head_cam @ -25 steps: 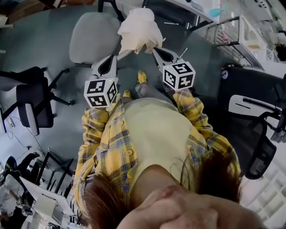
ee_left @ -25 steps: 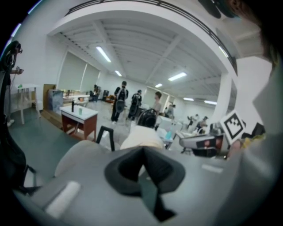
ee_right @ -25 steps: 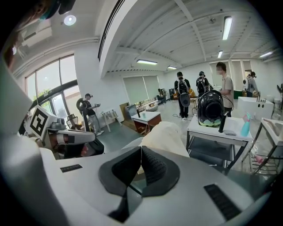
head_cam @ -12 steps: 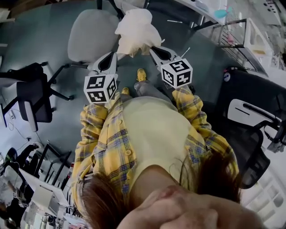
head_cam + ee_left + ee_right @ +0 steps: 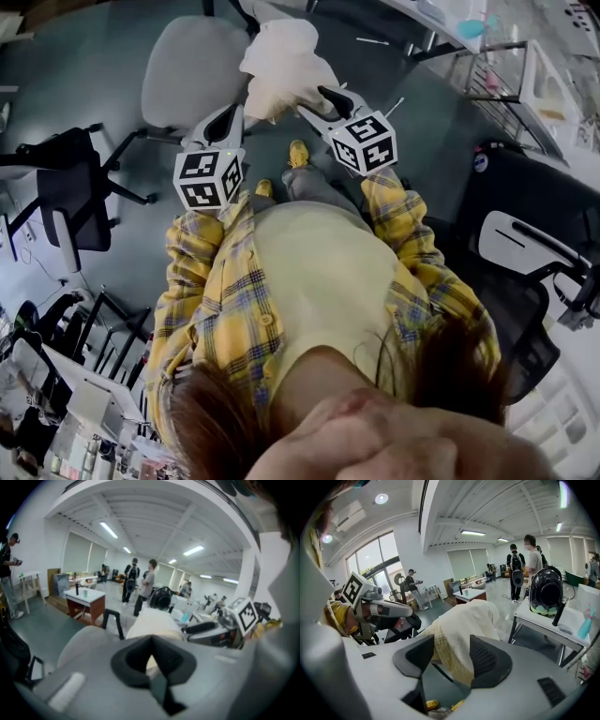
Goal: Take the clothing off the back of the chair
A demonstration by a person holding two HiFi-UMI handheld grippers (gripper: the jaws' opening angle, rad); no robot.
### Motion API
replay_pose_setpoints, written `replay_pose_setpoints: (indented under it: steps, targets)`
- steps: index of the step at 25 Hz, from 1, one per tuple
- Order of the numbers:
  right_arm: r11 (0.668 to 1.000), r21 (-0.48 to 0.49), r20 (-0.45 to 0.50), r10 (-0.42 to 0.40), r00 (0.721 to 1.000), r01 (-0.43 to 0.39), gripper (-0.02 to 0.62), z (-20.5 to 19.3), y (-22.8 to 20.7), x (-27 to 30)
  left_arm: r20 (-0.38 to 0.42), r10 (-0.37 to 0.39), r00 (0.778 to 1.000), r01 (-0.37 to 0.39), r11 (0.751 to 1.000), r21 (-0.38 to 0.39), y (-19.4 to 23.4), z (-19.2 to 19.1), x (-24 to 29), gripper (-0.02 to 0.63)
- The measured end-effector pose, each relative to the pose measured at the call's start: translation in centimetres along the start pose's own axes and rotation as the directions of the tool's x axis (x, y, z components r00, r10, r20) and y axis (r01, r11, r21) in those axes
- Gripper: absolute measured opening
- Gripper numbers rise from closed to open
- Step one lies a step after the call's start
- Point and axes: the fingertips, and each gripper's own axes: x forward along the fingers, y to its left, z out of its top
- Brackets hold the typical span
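The grey chair (image 5: pixel 187 70) stands at 11 o'clock in the head view. The clothing (image 5: pixel 284 64) — a cream bundle — is bunched at the chair's right edge, at 12 o'clock. A black chair (image 5: pixel 66 202) stands at 9 o'clock, a second black chair (image 5: pixel 525 239) at 3 o'clock and a wire rack (image 5: pixel 487 80) at 2 o'clock. All three are well apart from the clothing, and nothing lies between it and the grippers. The person's yellow shoes (image 5: pixel 297 155) show just below the bundle.

The left gripper (image 5: pixel 232 117) has its jaws closed together, with a sliver of cream fabric pinched between the pads. The right gripper (image 5: pixel 319 101) has just been opening its jaws. They stand partly apart, and a fold of the clothing hangs between the pads, unclamped.

The floor (image 5: pixel 122 103) is smooth and blue-grey. The room is an open office with strip lights overhead. In the right gripper view, a white desk (image 5: pixel 543 620) at 3 o'clock carries a black dome-shaped object (image 5: pixel 546 592). A red-brown table (image 5: pixel 86 603) stands at 9 o'clock in the left gripper view. Several people (image 5: pixel 525 564) stand in the background.

The bundle covers the chair's back — whether the fabric rests on it cannot be told. The person's hair and torso block the lower half of the head view. Each gripper's own body fills the lower part of its view.
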Motion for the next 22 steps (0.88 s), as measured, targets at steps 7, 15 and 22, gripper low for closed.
replay_pose_setpoints:
  steps: [7,15,22]
  targets:
    - [0.997,-0.074,-0.057,0.019,0.998,-0.023,0.253,-0.4,-1.6,1.2,-0.024,0.024,0.999,-0.024,1.000,-0.004,0.7,-0.2,0.5,0.002]
    - [0.979,-0.196,-0.137,0.024,0.990,-0.050,0.299,-1.3,-2.3,2.8,-0.051,0.029,0.998,-0.030,1.000,-0.009,0.8,-0.4,1.3,0.002]
    - [0.965,-0.242,-0.160,0.065,0.985,-0.103,0.328,-0.9,-3.0,4.3,-0.063,0.031,0.998,-0.032,0.999,-0.014,0.7,-0.3,2.0,0.003]
